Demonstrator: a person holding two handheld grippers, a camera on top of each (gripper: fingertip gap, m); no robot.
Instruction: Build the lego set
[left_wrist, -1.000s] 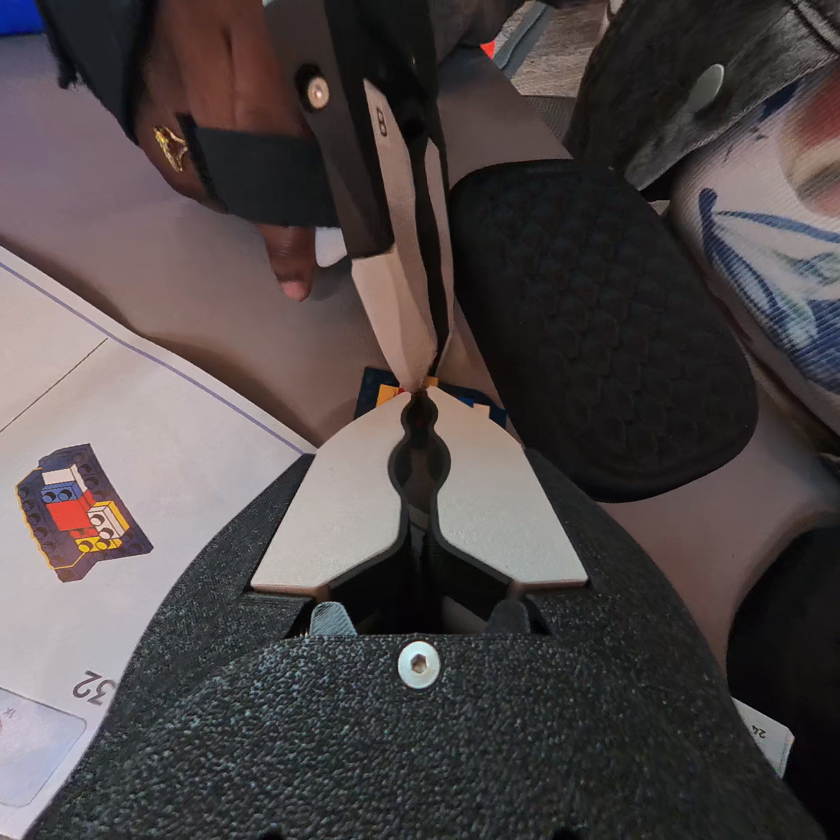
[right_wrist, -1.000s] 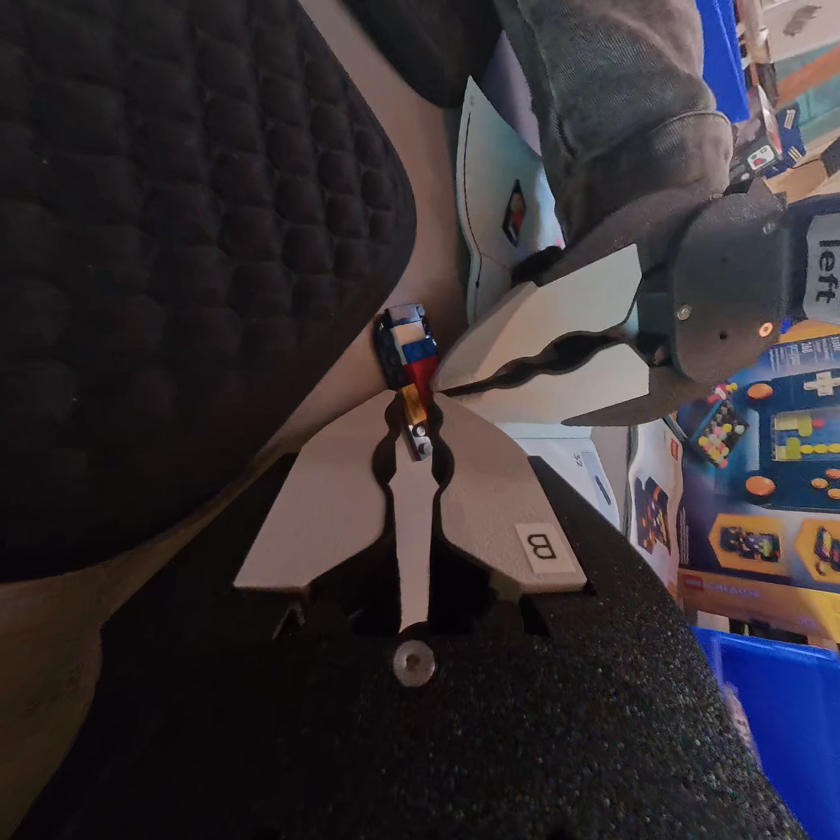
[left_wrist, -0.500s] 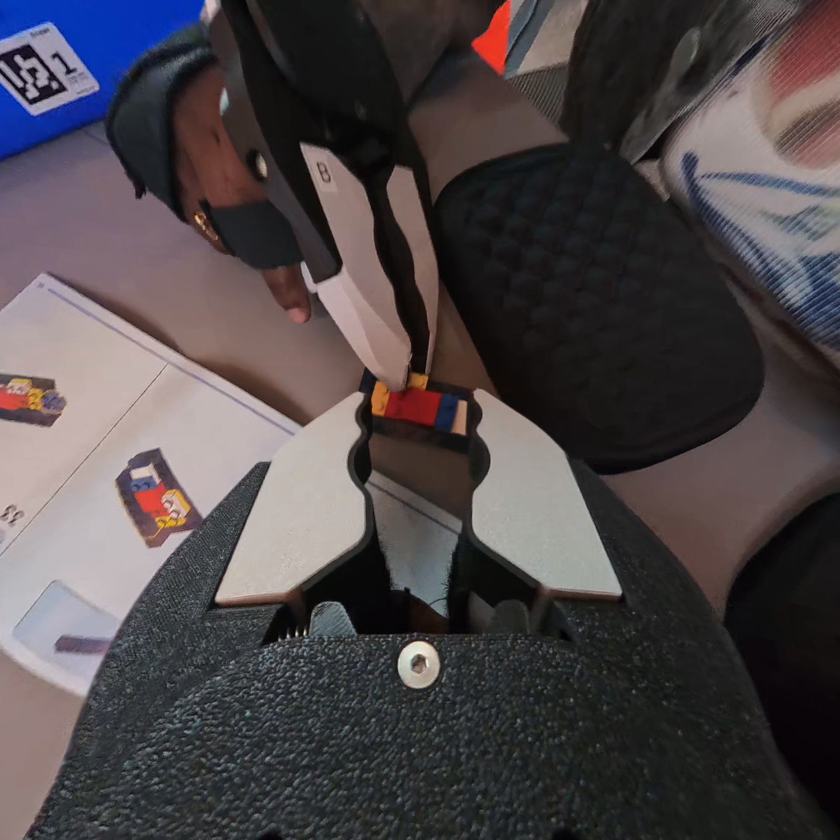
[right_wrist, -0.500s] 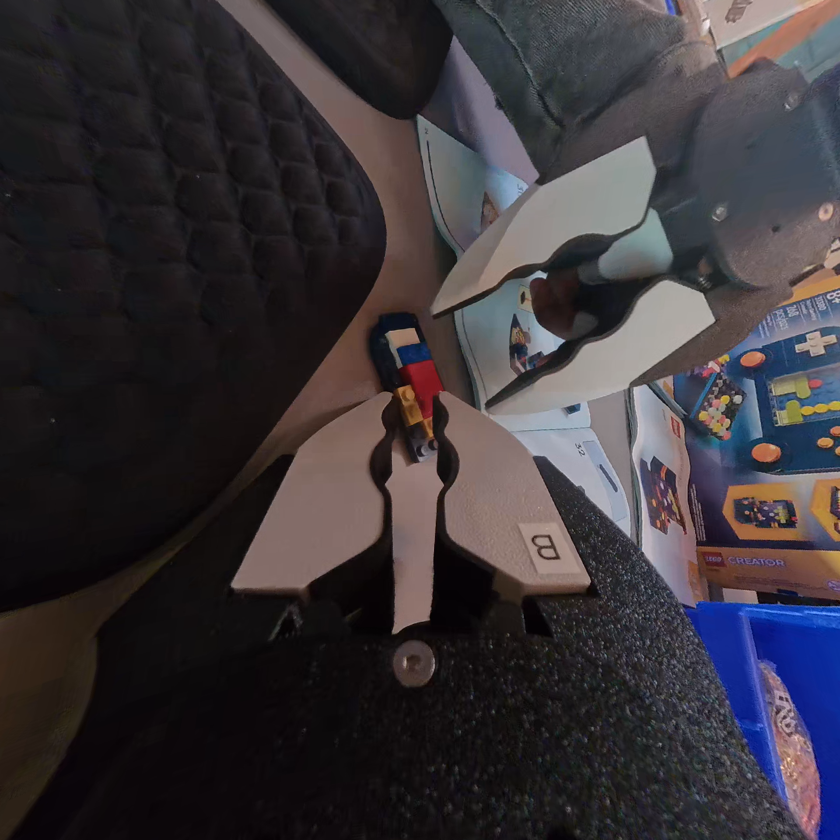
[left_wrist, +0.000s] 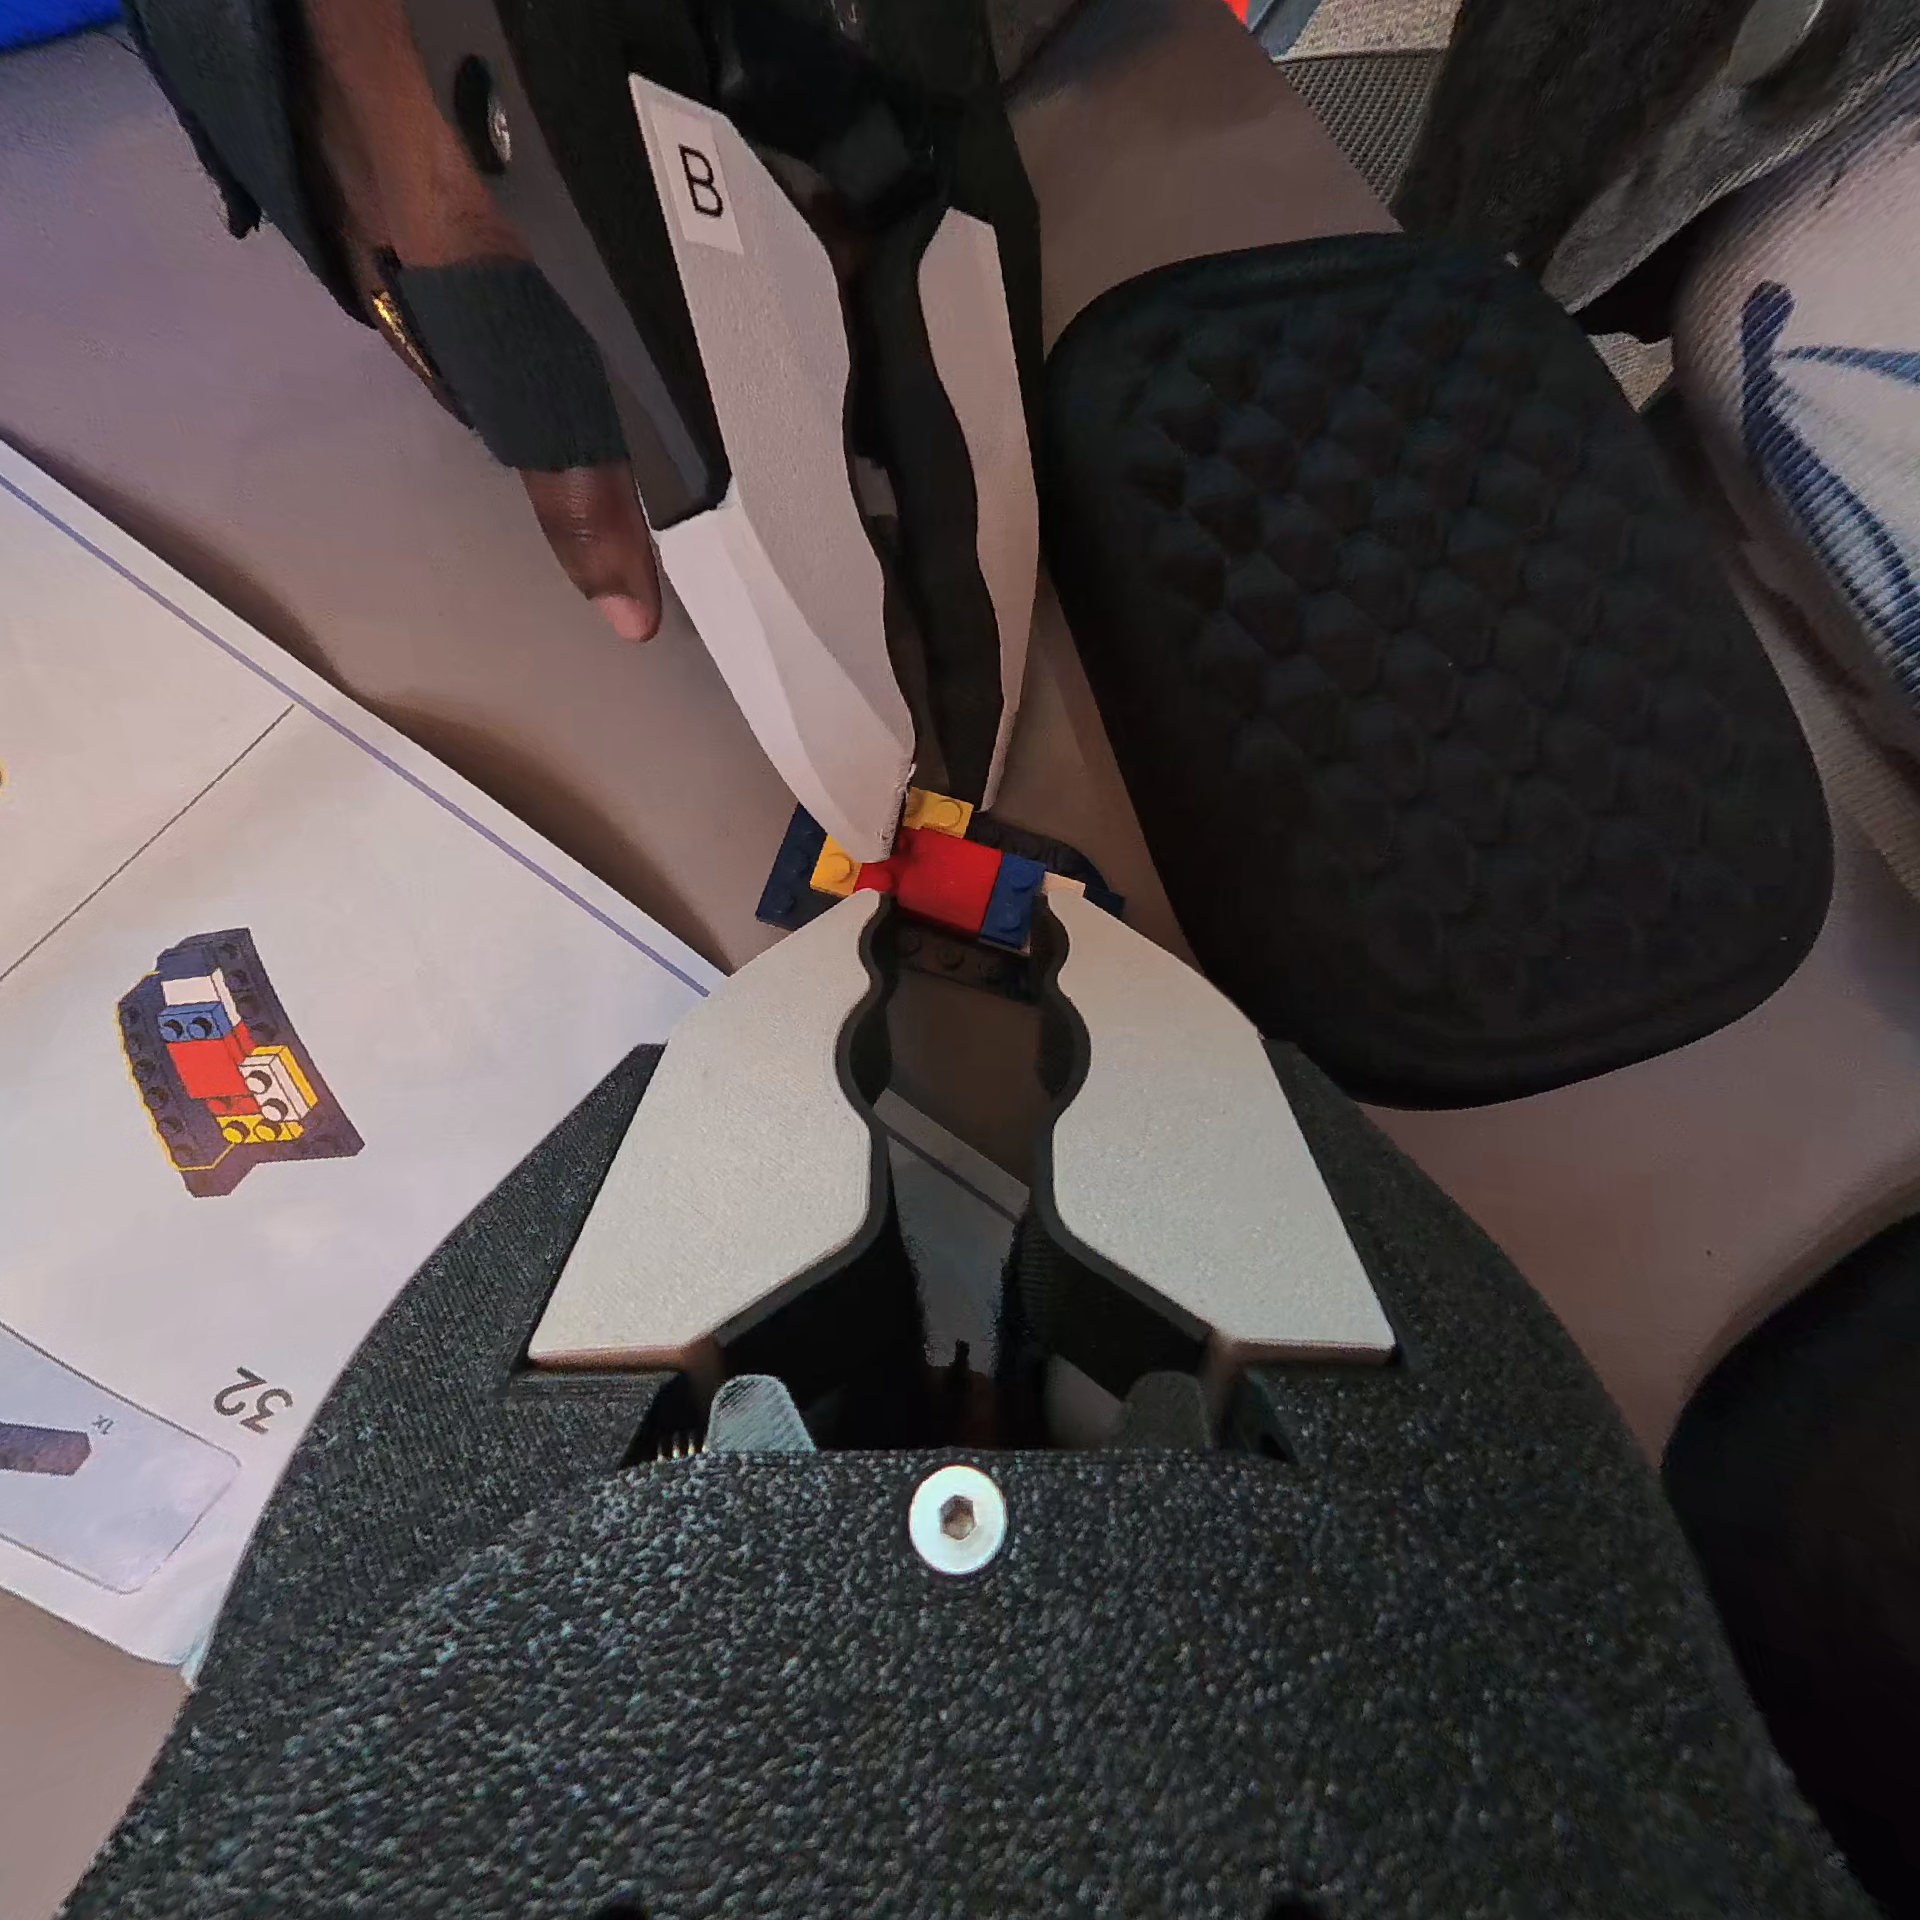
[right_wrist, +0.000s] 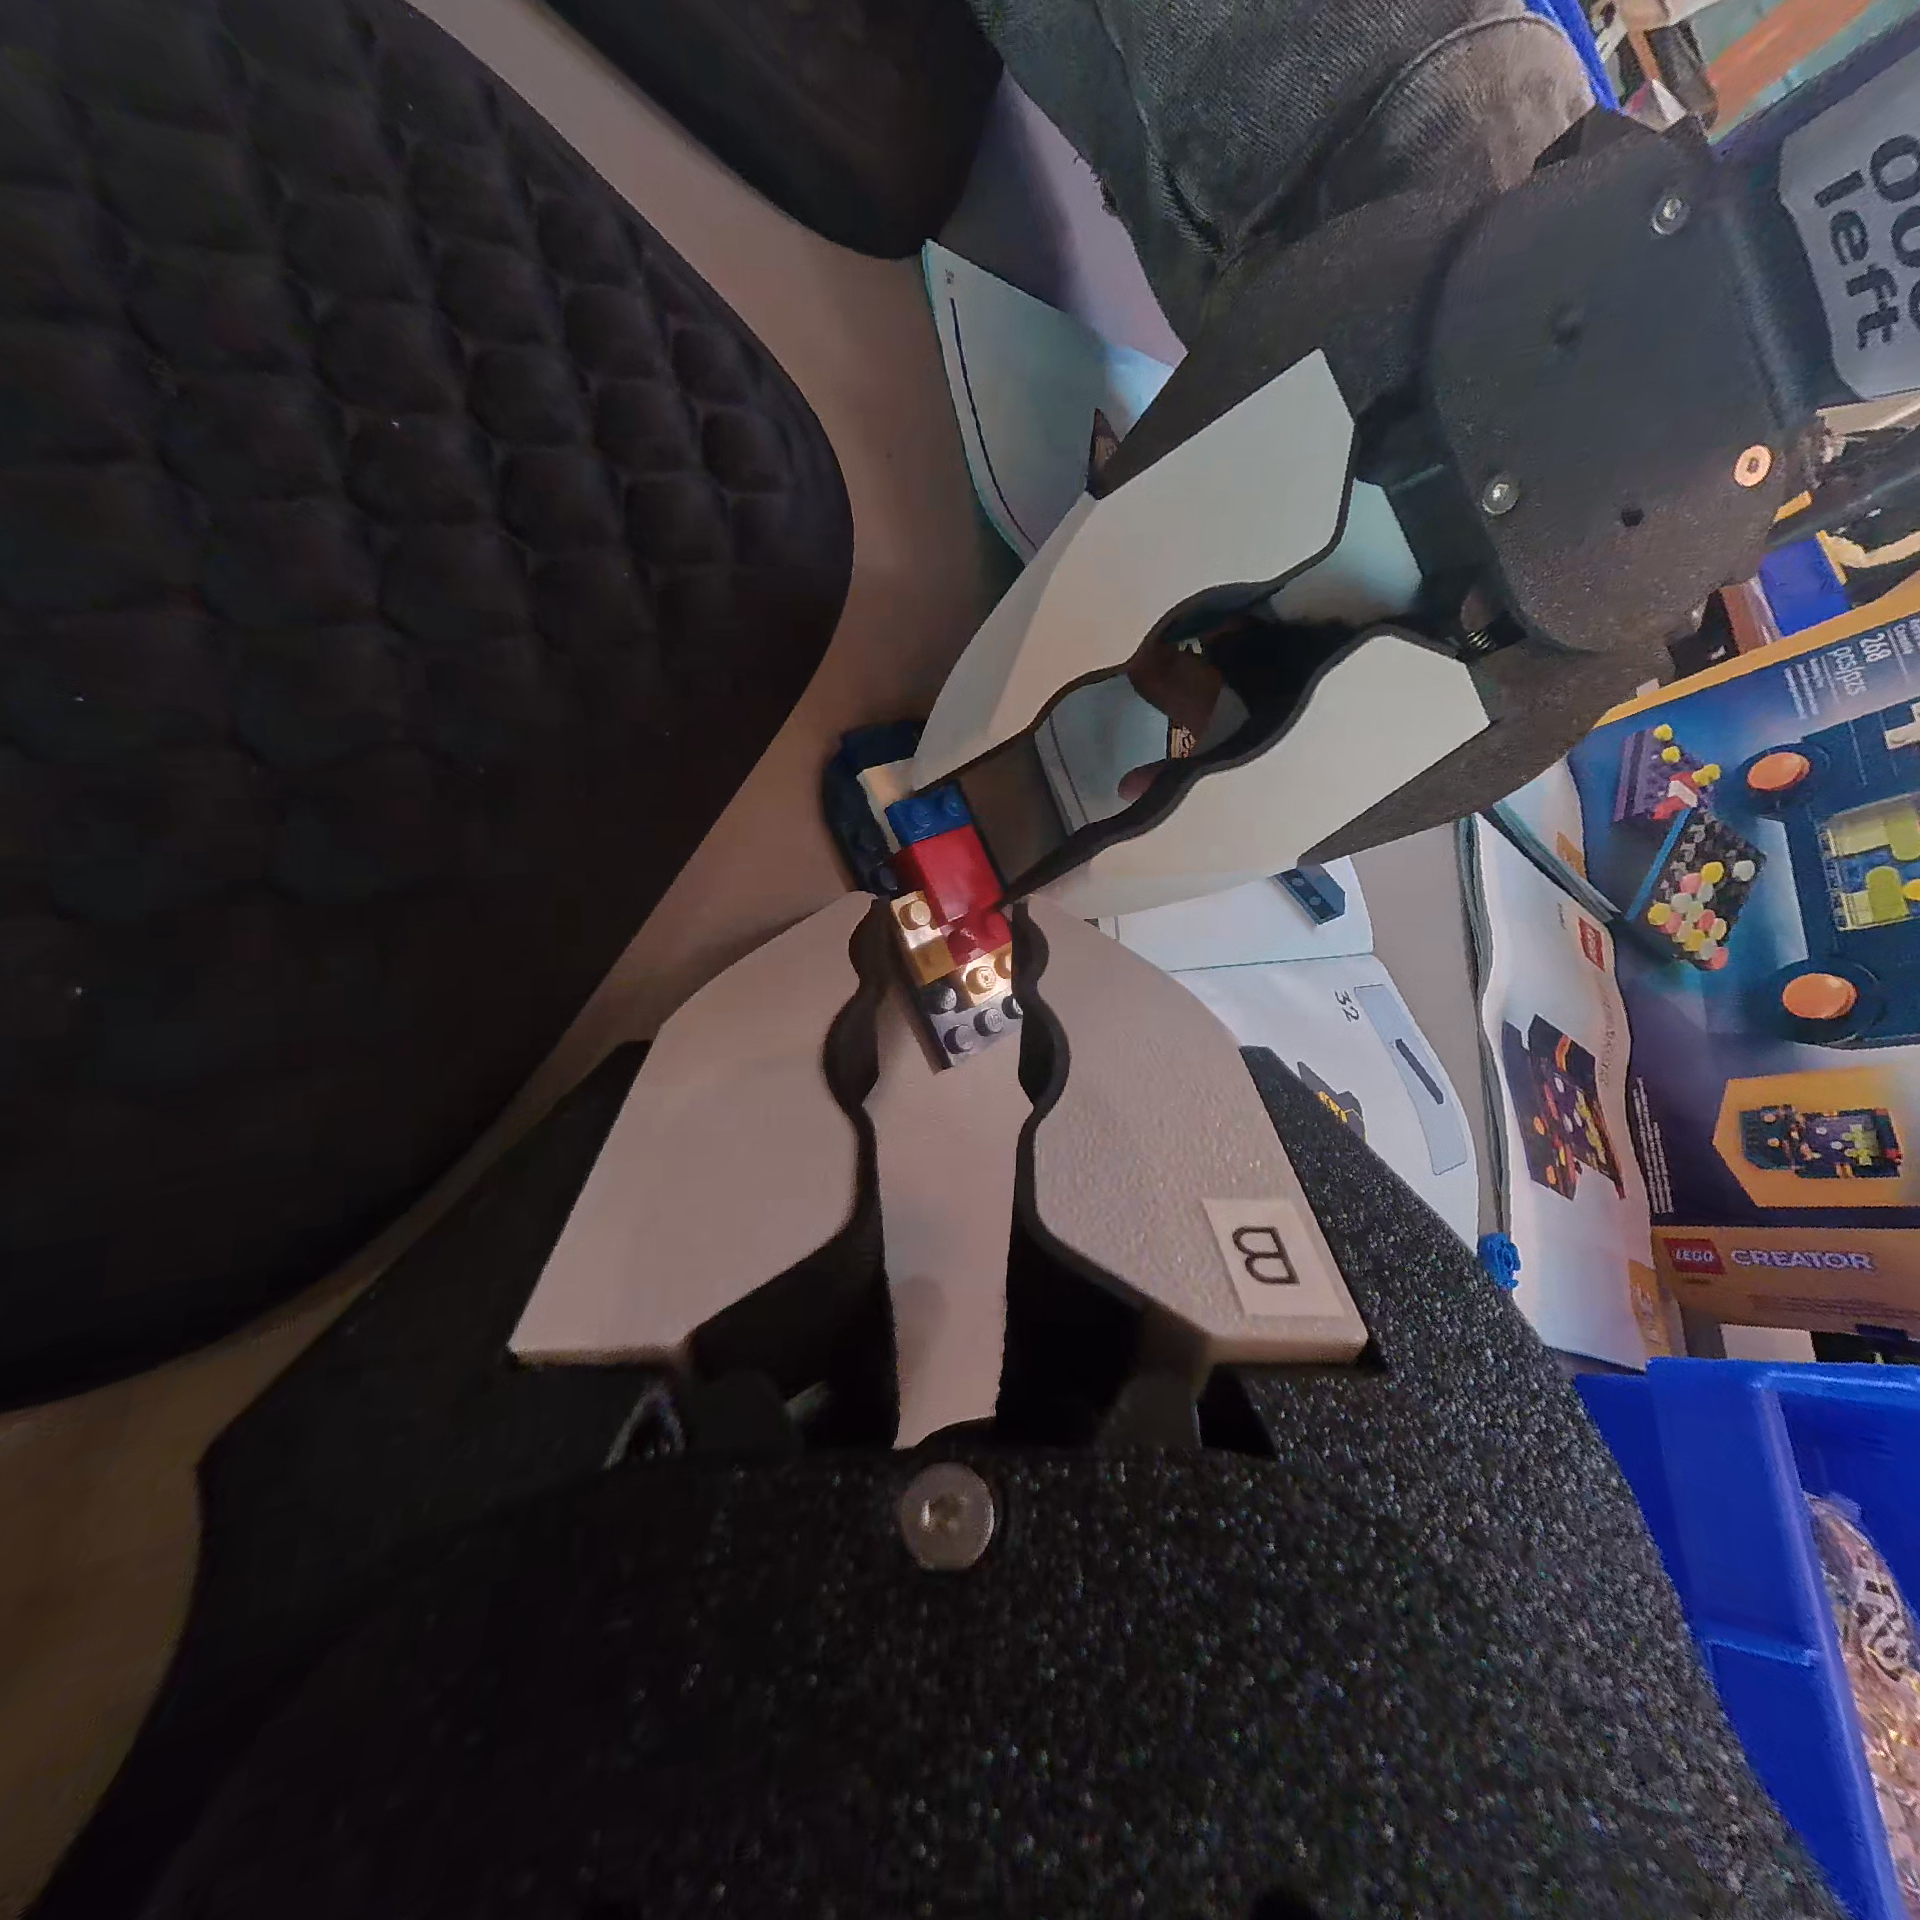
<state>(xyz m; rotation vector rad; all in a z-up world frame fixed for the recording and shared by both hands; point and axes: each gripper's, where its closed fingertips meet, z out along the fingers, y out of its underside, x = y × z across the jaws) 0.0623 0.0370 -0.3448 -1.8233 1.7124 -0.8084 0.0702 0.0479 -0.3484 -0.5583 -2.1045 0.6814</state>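
Nearest in its own view, the left gripper (left_wrist: 964, 920) stands partly open. Its two pale fingertips sit on either side of the red and blue bricks of a small toy-brick model (left_wrist: 945, 883), a dark blue studded plate carrying yellow, red, blue and white bricks. The tips appear to press on that pair from both ends.

The right gripper (right_wrist: 945, 914) meets the model from the other side, roughly at right angles. It too is partly open, and the plate's yellow-brick end fills the space between its pads, which look to bear on the plate's two long edges. The model lies low over the beige worktop (left_wrist: 312, 520). Whether it rests there or is lifted cannot be told.

Just beside the model lies a black quilted fabric pad (left_wrist: 1403, 675), and on the other side an open white printed instruction booklet (left_wrist: 260, 935). Behind the right gripper is the person's hand (left_wrist: 436, 260) that holds it. Farther off stand a blue and yellow cardboard toy box (right_wrist: 1766, 935) and a blue plastic bin (right_wrist: 1766, 1507).

The danger seems to lie in two grips sharing one tiny model. Any opposed pull or twist could pop bricks off the plate. The left fingertip (left_wrist: 852, 920) bears only on a narrow red edge and could slip off. The four tips are so crowded that one gripper could knock the other.
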